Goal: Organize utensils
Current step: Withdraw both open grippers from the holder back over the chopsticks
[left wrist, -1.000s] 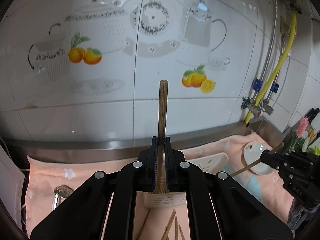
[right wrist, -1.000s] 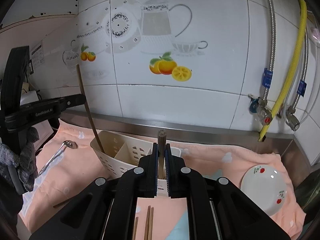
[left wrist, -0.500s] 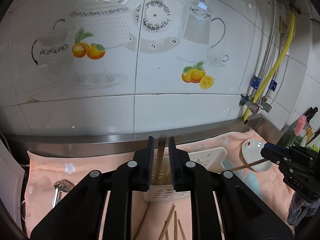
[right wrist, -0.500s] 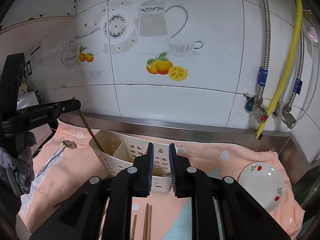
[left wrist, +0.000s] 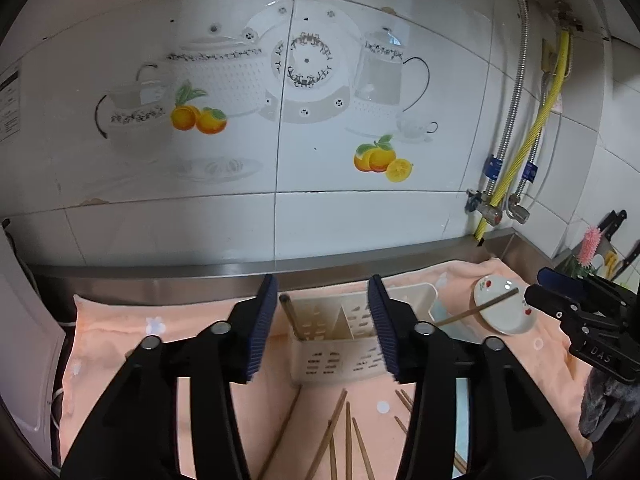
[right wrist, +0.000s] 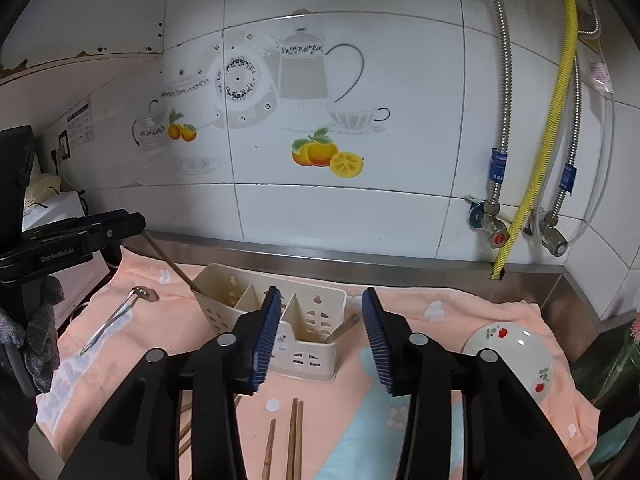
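A cream plastic utensil caddy (left wrist: 336, 356) (right wrist: 308, 344) stands on the peach cloth. My left gripper (left wrist: 322, 280) (right wrist: 120, 226) hangs just above and before its left end, jaws opening, nothing pressed between the pads. A brown chopstick (left wrist: 290, 314) (right wrist: 168, 260) leans free in the left compartment. My right gripper (right wrist: 320, 292) (left wrist: 536, 292) is over the right end, jaws also opening and bare. A second chopstick (right wrist: 340, 332) (left wrist: 476, 308) leans in the right compartment. Several loose chopsticks (left wrist: 346, 432) (right wrist: 296, 432) lie on the cloth in front of the caddy.
A metal spoon (right wrist: 120, 312) lies on the cloth left of the caddy. A small white plate (right wrist: 512, 356) (left wrist: 504, 308) with red flowers sits to the right. A steel ledge and tiled wall close the back; pipes and a yellow hose (right wrist: 532, 168) run down the right corner.
Both grippers were shut on upright chopsticks over the caddy. They opened, the chopsticks dropped into the end compartments, and both grippers drew back and a little up.
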### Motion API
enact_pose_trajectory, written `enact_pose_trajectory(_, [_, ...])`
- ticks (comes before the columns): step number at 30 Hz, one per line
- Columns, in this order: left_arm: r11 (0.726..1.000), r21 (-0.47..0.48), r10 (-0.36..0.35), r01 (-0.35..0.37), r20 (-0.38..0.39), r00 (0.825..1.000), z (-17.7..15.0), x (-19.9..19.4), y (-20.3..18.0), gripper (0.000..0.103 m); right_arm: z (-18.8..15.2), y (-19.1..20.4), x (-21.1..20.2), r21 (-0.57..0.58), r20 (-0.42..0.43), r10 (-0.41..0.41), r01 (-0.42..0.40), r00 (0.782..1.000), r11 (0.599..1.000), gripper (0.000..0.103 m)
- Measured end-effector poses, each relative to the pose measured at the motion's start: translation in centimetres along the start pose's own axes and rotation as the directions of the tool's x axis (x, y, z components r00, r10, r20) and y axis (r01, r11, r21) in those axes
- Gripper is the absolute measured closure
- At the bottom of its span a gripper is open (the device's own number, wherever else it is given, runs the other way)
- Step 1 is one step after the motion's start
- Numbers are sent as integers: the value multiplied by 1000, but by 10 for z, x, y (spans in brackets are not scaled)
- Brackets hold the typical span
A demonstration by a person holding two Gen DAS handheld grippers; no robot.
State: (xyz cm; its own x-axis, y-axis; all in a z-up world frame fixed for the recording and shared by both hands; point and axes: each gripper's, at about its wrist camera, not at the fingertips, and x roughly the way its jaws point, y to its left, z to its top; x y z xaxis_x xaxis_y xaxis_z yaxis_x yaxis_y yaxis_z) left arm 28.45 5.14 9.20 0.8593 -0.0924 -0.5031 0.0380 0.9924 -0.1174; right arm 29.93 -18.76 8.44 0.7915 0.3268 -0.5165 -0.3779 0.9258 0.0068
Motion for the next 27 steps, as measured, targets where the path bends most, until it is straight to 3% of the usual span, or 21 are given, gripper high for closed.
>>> enact_pose_trajectory(19, [1000,10,15,-14,-10,1000,-64,-50,-1,18,-44,19,-44,-6,9,23,-23,1000,1000,39])
enact_pose_trajectory(27, [999,28,25,-24,-22,999,-92,-62,-3,10,-74,25,-55,-1,-7,37,-37,999,999,31])
